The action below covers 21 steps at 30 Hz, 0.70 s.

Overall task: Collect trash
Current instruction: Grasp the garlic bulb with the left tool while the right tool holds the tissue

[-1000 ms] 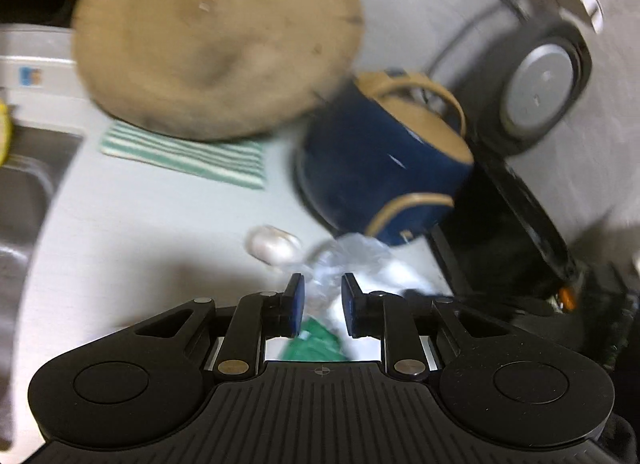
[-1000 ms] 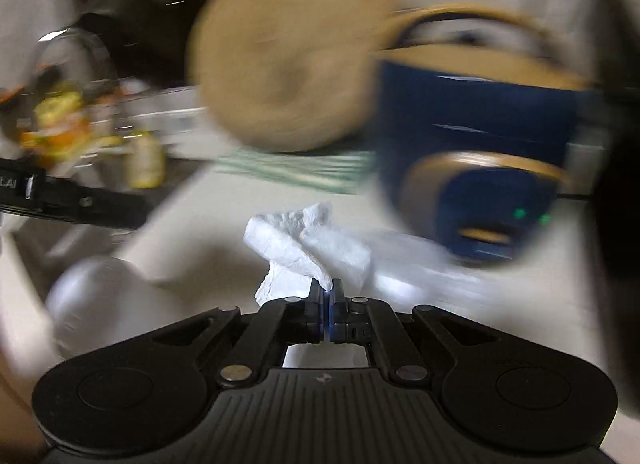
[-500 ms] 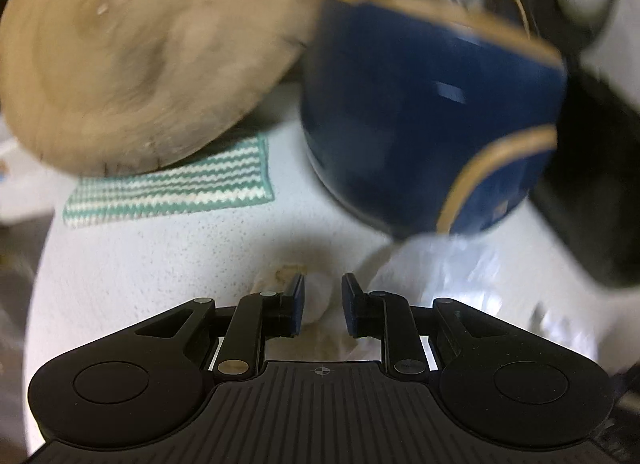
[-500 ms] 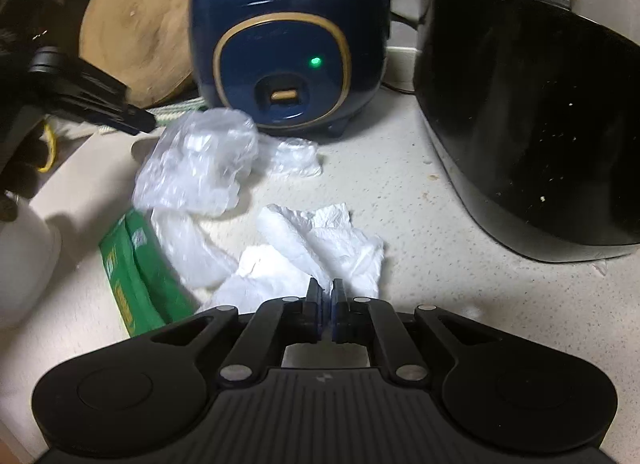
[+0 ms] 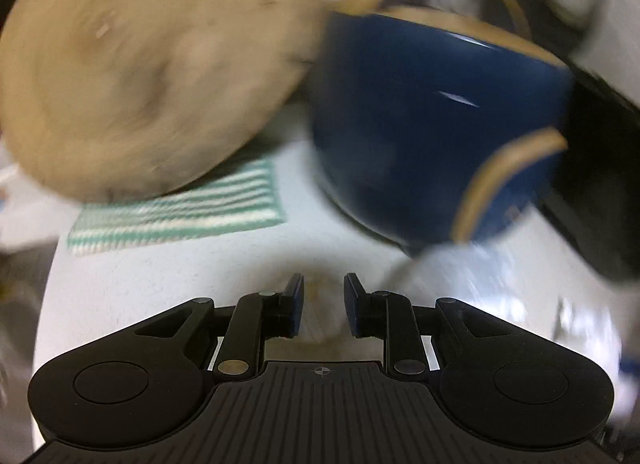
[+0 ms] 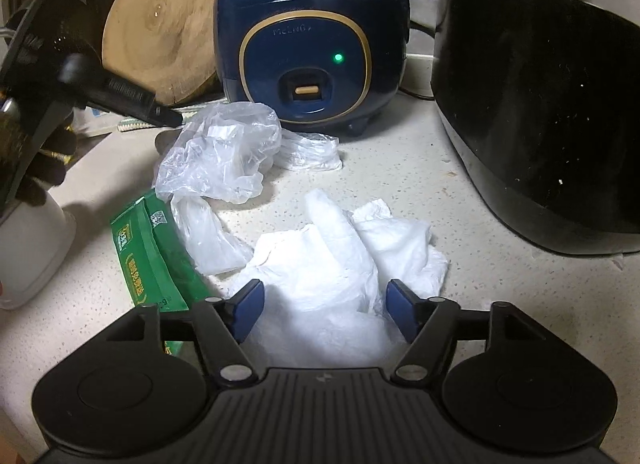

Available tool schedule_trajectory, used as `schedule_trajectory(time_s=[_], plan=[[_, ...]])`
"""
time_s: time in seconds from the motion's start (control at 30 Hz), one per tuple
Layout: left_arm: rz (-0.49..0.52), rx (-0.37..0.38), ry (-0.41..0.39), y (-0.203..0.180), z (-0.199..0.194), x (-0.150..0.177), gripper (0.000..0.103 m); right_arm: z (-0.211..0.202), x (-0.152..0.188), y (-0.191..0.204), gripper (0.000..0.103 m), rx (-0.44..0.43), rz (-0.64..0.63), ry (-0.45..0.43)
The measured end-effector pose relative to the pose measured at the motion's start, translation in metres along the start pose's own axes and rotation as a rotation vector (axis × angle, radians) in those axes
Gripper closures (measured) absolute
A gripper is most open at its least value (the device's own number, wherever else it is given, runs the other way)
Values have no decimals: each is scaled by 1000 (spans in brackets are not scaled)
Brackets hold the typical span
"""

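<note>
Right hand-held gripper (image 6: 324, 314) just opened over tissue (image 6: 340, 256).

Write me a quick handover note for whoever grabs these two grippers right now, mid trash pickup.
Right gripper: jaws have just been opening, now wide, straddling the crumpled white tissue on the counter; nothing gripped.
Left gripper: jaws have just been opening a little, a small pale scrap between them; the view is blurred, so a grip is unclear.
Trash on the counter: clear plastic bag in front of the blue rice cooker, green packet left of the tissue.
Done: nothing visibly collected.
Left: probably close on the tissue, then take the bag and packet.
</note>
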<state>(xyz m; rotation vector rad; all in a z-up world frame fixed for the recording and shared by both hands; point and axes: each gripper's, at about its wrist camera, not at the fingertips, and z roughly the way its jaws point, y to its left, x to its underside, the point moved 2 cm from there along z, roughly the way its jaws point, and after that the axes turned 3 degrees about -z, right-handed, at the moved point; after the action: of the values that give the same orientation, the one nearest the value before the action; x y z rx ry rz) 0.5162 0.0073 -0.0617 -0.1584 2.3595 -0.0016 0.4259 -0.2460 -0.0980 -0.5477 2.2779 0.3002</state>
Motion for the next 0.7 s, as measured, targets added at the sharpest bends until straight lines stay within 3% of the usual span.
schedule_trajectory(time_s=[0.1, 0.13, 0.27, 0.33, 0.5, 0.7], plan=[[34, -12, 44, -5, 16, -1, 73, 1, 0, 0, 29, -5, 1, -1], [83, -16, 19, -10, 17, 1, 73, 1, 0, 0, 27, -9, 1, -1], [221, -32, -7, -29, 19, 11, 51, 2, 1, -1, 26, -16, 8, -3], [248, -23, -13, -29, 19, 14, 50, 2, 2, -1, 25, -19, 11, -3], [220, -35, -10, -17, 21, 13, 50, 3, 2, -2, 21, -31, 21, -6], [74, -31, 39, 3, 36, 3, 45, 4, 4, -2, 19, -27, 26, -7]])
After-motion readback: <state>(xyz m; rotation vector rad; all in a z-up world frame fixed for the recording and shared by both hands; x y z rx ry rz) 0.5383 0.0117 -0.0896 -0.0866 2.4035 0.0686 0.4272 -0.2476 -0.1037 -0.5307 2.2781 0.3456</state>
